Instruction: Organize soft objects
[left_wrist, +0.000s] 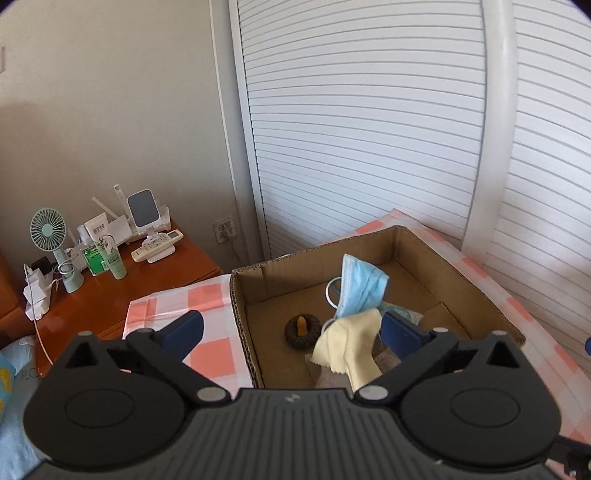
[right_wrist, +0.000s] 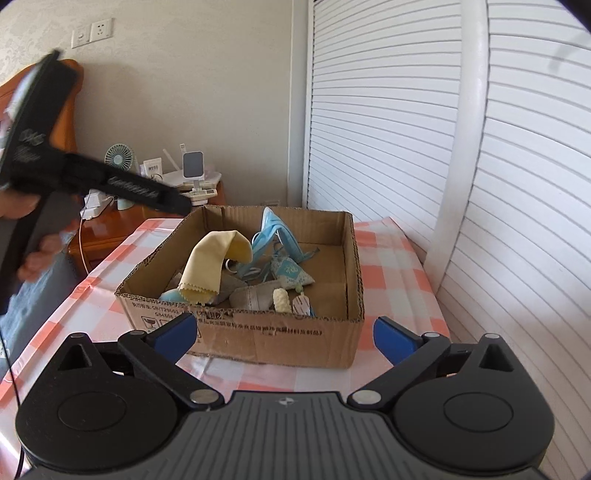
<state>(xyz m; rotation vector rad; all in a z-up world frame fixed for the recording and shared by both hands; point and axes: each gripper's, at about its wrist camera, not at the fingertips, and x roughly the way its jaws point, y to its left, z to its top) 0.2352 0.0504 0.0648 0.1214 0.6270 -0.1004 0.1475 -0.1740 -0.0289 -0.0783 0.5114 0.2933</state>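
Checked tablecloth (right_wrist: 388, 280) under cardboard box (right_wrist: 258, 332), nightstand (left_wrist: 155, 280) beside

Both grippers gape wide, left gripper (left_wrist: 291, 332) raised (blurred), right gripper (right_wrist: 284, 334) level.

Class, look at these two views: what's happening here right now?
A person holding two grippers is sorting soft things into a cardboard box on a checked tablecloth. A yellow cloth, blue face mask and small pouches already lie inside. Both the left gripper and right gripper are open and empty.
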